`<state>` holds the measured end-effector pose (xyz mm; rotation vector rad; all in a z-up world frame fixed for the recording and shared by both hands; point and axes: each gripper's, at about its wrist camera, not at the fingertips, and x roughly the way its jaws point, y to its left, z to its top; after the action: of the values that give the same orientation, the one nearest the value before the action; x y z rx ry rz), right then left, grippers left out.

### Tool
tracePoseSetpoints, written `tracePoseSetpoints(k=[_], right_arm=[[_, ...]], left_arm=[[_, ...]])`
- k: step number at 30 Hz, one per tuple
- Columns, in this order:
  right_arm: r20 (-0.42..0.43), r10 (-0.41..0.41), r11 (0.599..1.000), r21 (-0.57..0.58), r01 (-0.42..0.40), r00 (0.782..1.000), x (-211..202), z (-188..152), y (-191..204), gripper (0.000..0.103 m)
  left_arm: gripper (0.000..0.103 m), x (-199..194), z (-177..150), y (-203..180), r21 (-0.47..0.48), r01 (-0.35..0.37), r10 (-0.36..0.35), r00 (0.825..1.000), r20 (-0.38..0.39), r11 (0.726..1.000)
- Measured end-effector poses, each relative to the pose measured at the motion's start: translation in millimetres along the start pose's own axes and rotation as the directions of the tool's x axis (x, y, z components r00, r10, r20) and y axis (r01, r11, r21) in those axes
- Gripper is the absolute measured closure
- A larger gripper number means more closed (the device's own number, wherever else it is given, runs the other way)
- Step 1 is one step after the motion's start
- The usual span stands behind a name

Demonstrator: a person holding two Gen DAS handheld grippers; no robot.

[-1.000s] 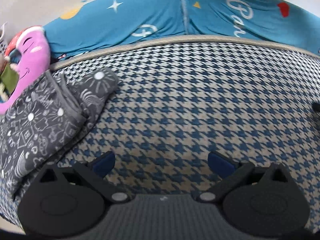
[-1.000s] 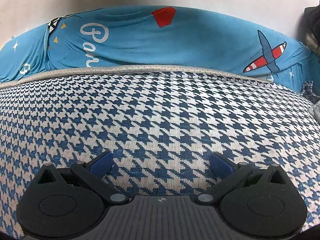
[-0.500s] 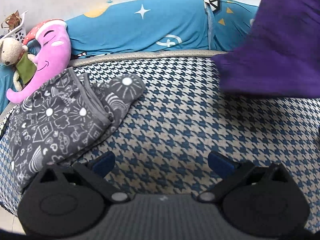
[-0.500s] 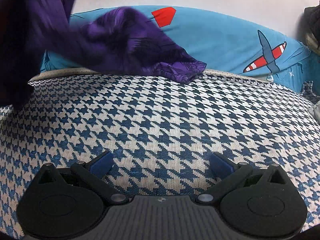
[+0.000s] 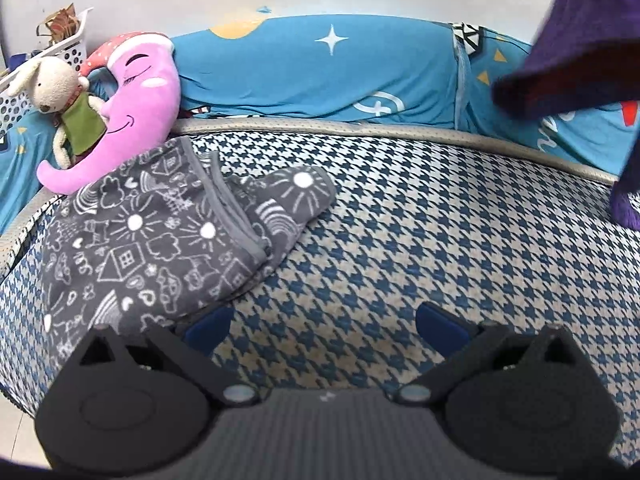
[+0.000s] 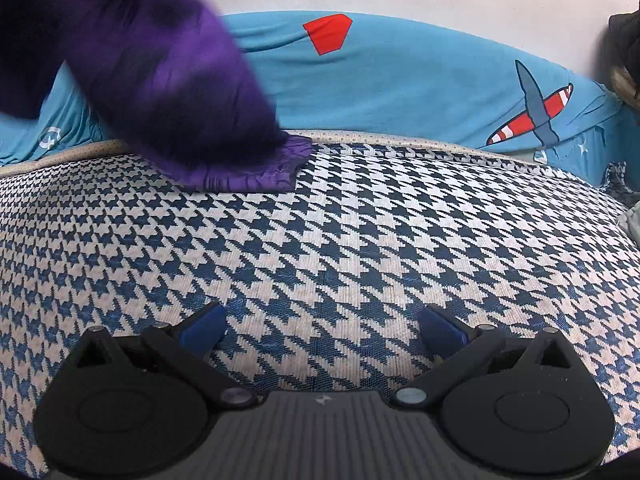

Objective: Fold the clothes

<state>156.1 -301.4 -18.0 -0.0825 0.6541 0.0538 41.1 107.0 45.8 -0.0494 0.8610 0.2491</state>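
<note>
In the left wrist view, the left gripper (image 5: 322,322) hovers low over the houndstooth mattress (image 5: 420,248) with its jaws spread wide and nothing between them. One grey doodle-print garment (image 5: 160,240) lies just left of the gripper, its waistband edge doubled over and one end trailing out toward the middle of the mattress; whether it counts as folded or awaits folding cannot be told. One purple garment (image 5: 580,32) is blurred in the air up and to the right of the gripper, its lower part brushing the mattress edge. Behind the grey garment sit one pink moon pillow (image 5: 136,112) and one plush rabbit (image 5: 60,96) leaning on it, with a long blue bolster (image 5: 320,76) along the wall. In the right wrist view, the right gripper (image 6: 322,326) is likewise wide and empty above the mattress, and the same purple garment (image 6: 160,80) is coming down up and to the left of it, one crumpled corner already on the far edge of the mattress. To do the fold well, I judge the purple piece should settle and be spread flat in the bare middle of the mattress, each gripper pinching one corner or hem so the edges can be matched squarely. Counted: two garments, two grippers, two soft toys.
</note>
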Motion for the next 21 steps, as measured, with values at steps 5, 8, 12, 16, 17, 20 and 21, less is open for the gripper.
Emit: tracePoseSetpoints(k=[5, 8, 12, 16, 17, 20, 21], right_arm=[[0.000, 0.000, 1.000, 0.000, 0.000, 1.000, 0.0, 0.0, 0.0, 0.000], [0.000, 0.000, 1.000, 0.000, 0.000, 1.000, 0.1, -0.1, 0.1, 0.000], [0.000, 0.000, 1.000, 0.000, 0.000, 1.000, 0.1, -0.1, 0.1, 0.000], [0.000, 0.000, 1.000, 0.000, 0.000, 1.000, -1.9, 2.5, -3.0, 0.000], [0.000, 0.000, 1.000, 0.000, 0.000, 1.000, -2.3, 2.4, -3.7, 0.000], [0.000, 0.000, 1.000, 0.000, 0.000, 1.000, -1.6, 2.3, -3.6, 0.000], [0.000, 0.000, 1.000, 0.000, 0.000, 1.000, -1.3, 2.4, -3.7, 0.000]], left_arm=[[0.000, 0.6, -1.0, 6.6, -0.006, 0.028, -0.028, 0.999, -0.018, 1.000], [0.000, 0.5, -0.5, 9.0, -0.013, 0.028, -0.028, 0.999, -0.019, 1.000], [0.000, 2.8, 0.6, 9.3, -0.016, 0.030, -0.031, 0.999, -0.030, 0.999], [0.000, 4.9, 0.3, 7.4, -0.010, 0.026, -0.026, 0.999, -0.038, 1.000], [0.000, 5.2, 0.1, 6.9, -0.008, 0.024, -0.025, 0.999, -0.038, 1.000], [0.000, 6.1, -0.3, 5.5, -0.004, 0.019, -0.019, 0.999, -0.040, 1.000], [0.000, 6.4, -0.5, 5.0, -0.003, 0.018, -0.018, 0.999, -0.041, 1.000]])
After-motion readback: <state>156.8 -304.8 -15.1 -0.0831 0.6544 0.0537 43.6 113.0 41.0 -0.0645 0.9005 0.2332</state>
